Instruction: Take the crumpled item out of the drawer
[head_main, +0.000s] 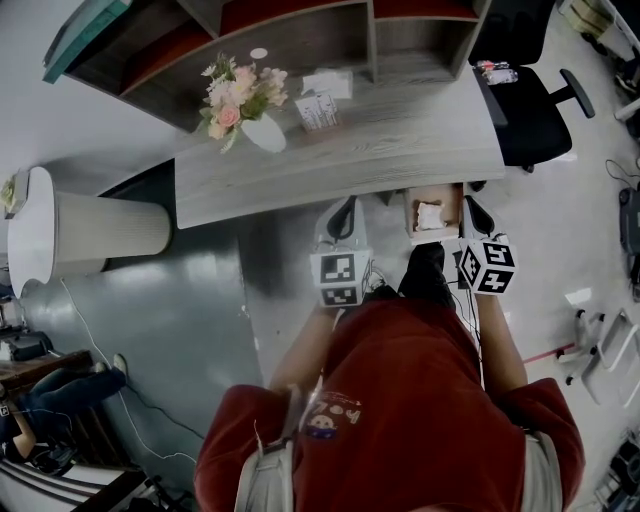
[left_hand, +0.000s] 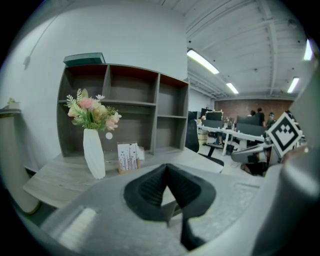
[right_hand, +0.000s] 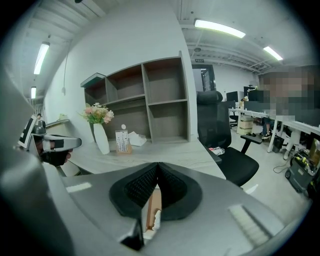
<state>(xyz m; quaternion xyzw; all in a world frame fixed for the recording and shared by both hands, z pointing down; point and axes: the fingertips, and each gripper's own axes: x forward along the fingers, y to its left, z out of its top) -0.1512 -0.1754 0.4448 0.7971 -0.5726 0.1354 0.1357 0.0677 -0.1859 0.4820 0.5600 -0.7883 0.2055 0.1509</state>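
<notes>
Under the desk's front edge, a small wooden drawer (head_main: 450, 214) stands open in the head view. A white crumpled item (head_main: 430, 215) lies inside it. My right gripper (head_main: 471, 206) hangs just right of the drawer, jaws shut and empty. My left gripper (head_main: 344, 208) is left of the drawer at the desk's edge, also shut and empty. In the right gripper view the jaws (right_hand: 158, 166) meet at their tips, and the drawer with the white item (right_hand: 156, 218) shows through the gap below them. The left gripper (left_hand: 166, 168) points over the desk top.
A grey wooden desk (head_main: 400, 140) carries a white vase of flowers (head_main: 243, 104), a card holder (head_main: 318, 109) and a white paper wad (head_main: 328, 83), with a shelf unit (head_main: 300, 30) behind. A black office chair (head_main: 525, 95) stands to the right; a white ribbed bin (head_main: 105, 232) stands left.
</notes>
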